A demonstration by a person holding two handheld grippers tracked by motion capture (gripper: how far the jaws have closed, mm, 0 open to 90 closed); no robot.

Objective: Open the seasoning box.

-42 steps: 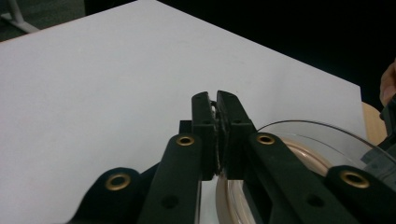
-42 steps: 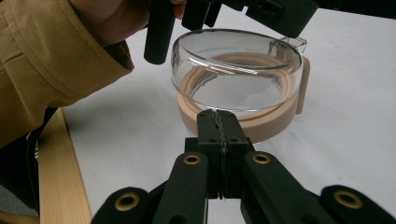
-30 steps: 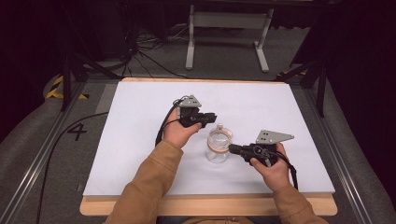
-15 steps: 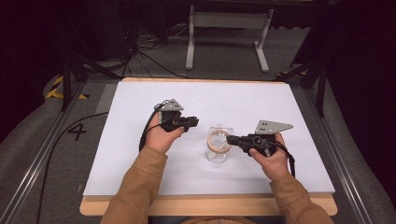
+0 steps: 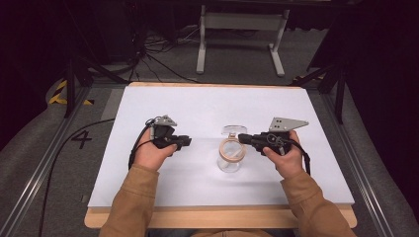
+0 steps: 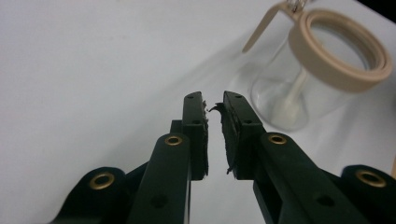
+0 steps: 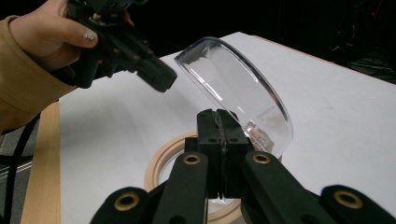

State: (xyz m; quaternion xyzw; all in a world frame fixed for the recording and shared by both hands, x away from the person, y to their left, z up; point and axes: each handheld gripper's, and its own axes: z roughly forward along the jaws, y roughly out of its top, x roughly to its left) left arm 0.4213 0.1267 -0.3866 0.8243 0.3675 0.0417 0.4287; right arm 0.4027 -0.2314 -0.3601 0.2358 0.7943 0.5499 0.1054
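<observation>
From the high view, my right gripper (image 5: 243,138) sits at the rim of the clear glass jar with a tan ring collar (image 5: 231,155), which stands mid-table on the white tabletop (image 5: 207,106); my left gripper (image 5: 184,142) hangs well apart from it, with a dark floor and a grey metal stand (image 5: 240,29) beyond. In the left gripper view, my jaws have just been opening, a narrow gap with nothing between. In the right gripper view, my jaws are pressed together at the hinge of the jar's clear domed lid (image 7: 233,88), tilted open.
</observation>
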